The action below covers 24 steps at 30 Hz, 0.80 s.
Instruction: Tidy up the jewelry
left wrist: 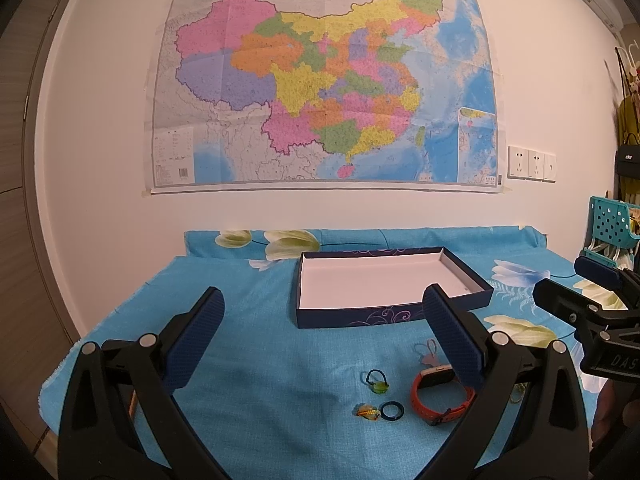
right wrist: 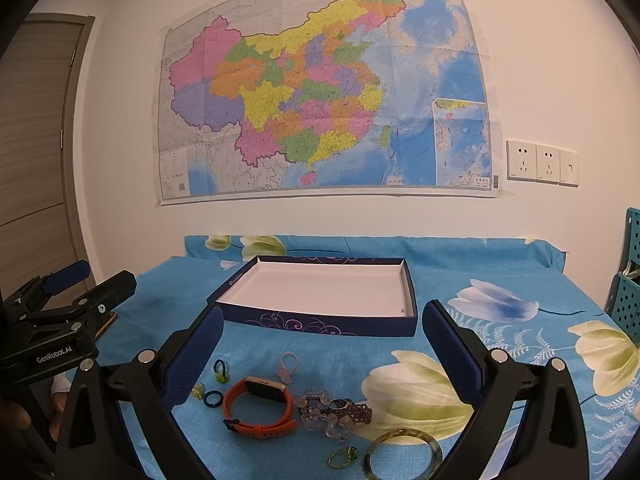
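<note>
An open dark blue box (left wrist: 384, 314) (right wrist: 320, 322) with a white inside stands empty on the blue floral cloth. In front of it lie an orange wristband (left wrist: 440, 402) (right wrist: 260, 410), a dark blue ring (left wrist: 392, 410) (right wrist: 211, 398), green rings (left wrist: 377, 384) (right wrist: 221, 372), a pink charm (right wrist: 287, 368), bead bracelets (right wrist: 332, 410), a jade bangle (right wrist: 402, 454) and a green-stone ring (right wrist: 343, 458). My left gripper (left wrist: 324, 340) is open above the small rings. My right gripper (right wrist: 322, 354) is open above the wristband and beads. Neither holds anything.
The cloth-covered table (right wrist: 520, 320) meets a white wall bearing a large map (left wrist: 320, 80). A teal perforated basket (left wrist: 612, 224) (right wrist: 628, 280) stands at the right. A door (right wrist: 36, 140) is at the left. The right gripper's body (left wrist: 592, 312) shows in the left wrist view.
</note>
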### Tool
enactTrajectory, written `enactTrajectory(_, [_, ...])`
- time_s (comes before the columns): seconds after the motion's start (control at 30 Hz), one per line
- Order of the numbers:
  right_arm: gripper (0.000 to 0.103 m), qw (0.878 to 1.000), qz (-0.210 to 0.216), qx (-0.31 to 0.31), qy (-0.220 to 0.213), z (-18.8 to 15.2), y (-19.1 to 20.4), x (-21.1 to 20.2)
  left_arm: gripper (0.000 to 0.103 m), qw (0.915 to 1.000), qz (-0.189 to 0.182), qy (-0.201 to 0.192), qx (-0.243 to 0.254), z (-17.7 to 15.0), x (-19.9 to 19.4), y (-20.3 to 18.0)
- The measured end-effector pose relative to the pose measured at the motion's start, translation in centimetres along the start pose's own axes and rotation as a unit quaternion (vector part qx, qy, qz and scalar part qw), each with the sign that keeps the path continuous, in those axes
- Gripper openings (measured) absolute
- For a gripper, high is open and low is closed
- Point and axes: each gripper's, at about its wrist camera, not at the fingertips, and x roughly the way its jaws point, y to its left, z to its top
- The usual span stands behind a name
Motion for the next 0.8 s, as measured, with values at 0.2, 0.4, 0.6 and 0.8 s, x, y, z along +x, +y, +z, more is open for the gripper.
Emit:
enactTrajectory(0.2, [0.096,1.000,0.001,0.001,0.005,-0.2,0.0,0.3,0.098,1.0000,-0.002,0.004,0.000,-0.2,0.3,-0.2])
enactTrajectory(0.4, [0.096,1.000,0.009,0.001,0.022,-0.6,0.0,0.9,0.098,0.9998,-0.010,0.019,0.000,-0.8,1.1,-0.2])
enactTrajectory(0.6, [0.096,0.998,0.000,-0.016,0.065,-1.7,-0.5,1.9,0.098,0.9972,-0.039,0.063,0.007,-2.2,3.2,-0.6])
enactTrajectory(0.8, [0.089,0.992,-0.013,-0.003,0.124,-3.6,-3.2,2.8,0.098,0.9887,-0.088,0.117,0.032,-3.9,5.5,-2.2])
